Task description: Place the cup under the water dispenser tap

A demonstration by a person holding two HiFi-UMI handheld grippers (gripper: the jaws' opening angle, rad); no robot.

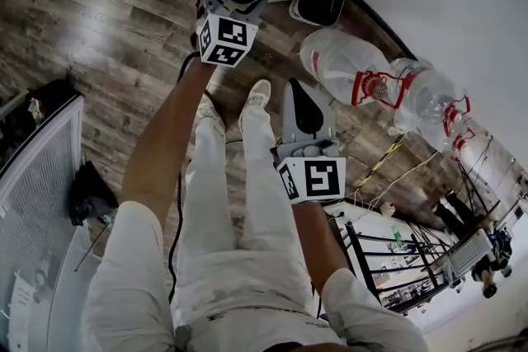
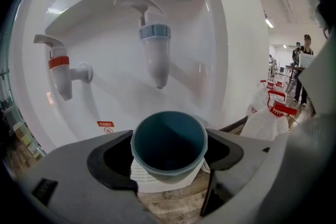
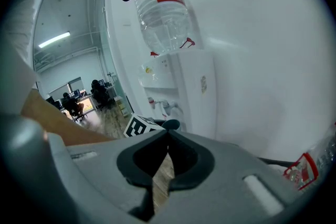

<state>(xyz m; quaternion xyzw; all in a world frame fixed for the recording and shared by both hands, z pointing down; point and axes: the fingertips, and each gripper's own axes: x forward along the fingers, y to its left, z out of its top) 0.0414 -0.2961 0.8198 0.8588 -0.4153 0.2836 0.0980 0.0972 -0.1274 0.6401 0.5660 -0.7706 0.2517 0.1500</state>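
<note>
Wood floor (image 1: 82, 37) | left tongs (image 2: 169, 159) clamp cup (image 2: 169, 136) | right tongs (image 3: 167, 139) closed, empty

Bright, even light; fisheye-warped edges

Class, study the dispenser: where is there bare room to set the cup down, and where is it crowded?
Free: the grille below the blue tap, bare where it shows under the cup in the left hand-held gripper; also the gap between it and the red tap. Crowded: floor beside the dispenser, with bottles.

Glossy plastic dispenser (image 2: 231, 34), matt cup (image 2: 169, 141)
</note>
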